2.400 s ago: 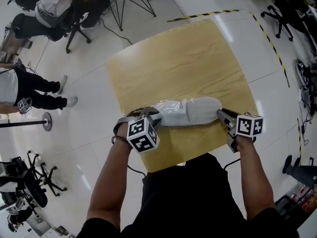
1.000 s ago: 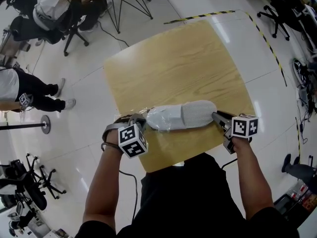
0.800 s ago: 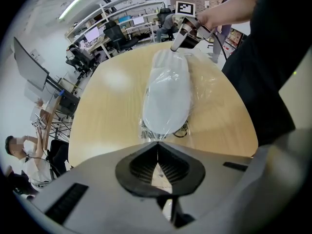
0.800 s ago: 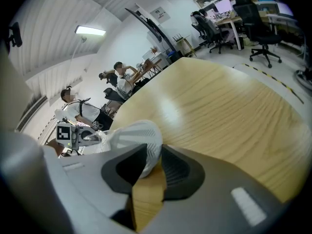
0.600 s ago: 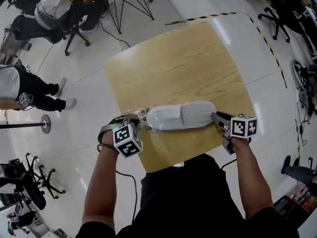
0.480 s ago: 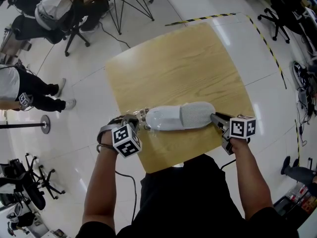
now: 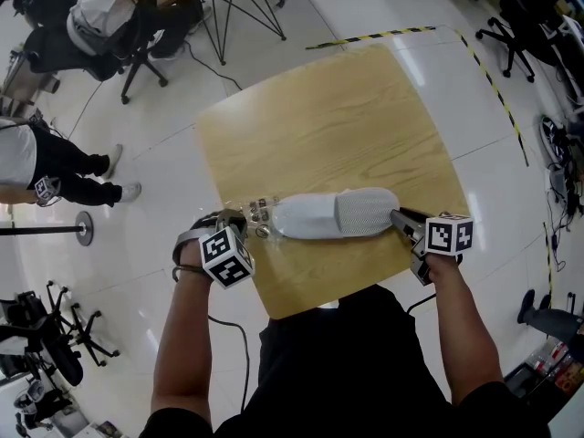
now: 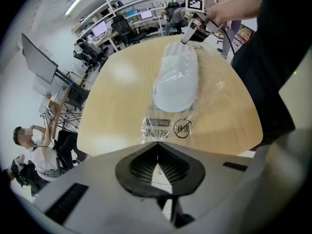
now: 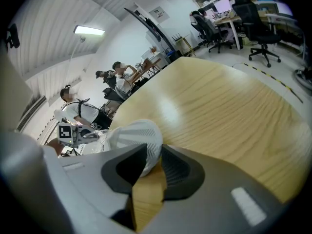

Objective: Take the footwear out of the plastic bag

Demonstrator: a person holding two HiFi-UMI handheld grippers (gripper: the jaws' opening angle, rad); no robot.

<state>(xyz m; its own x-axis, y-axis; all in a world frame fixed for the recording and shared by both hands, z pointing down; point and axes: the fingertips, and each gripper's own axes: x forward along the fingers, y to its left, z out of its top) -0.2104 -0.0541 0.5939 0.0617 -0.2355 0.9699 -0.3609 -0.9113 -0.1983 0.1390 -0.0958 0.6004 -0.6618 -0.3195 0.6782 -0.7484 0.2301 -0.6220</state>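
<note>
Left gripper (image 8: 157, 152) was clenched: pads together, with a thin edge of the clear plastic bag (image 8: 165, 127) pinched between them. The bag ran flat along the wooden table (image 7: 338, 126) straight out from the left fingertips, its printed end nearest them. White slipper (image 7: 336, 214) lay lengthwise on the table between the two grippers. One end sat just past the bag's printed part and had film around it. How far along the film reached, I couldn't tell. Right gripper (image 9: 151, 167) was grasping the slipper's other end: jaws partway apart, ribbed fabric between the pads, tips low over the tabletop. The left fingers were not touching the slipper, only the film.
</note>
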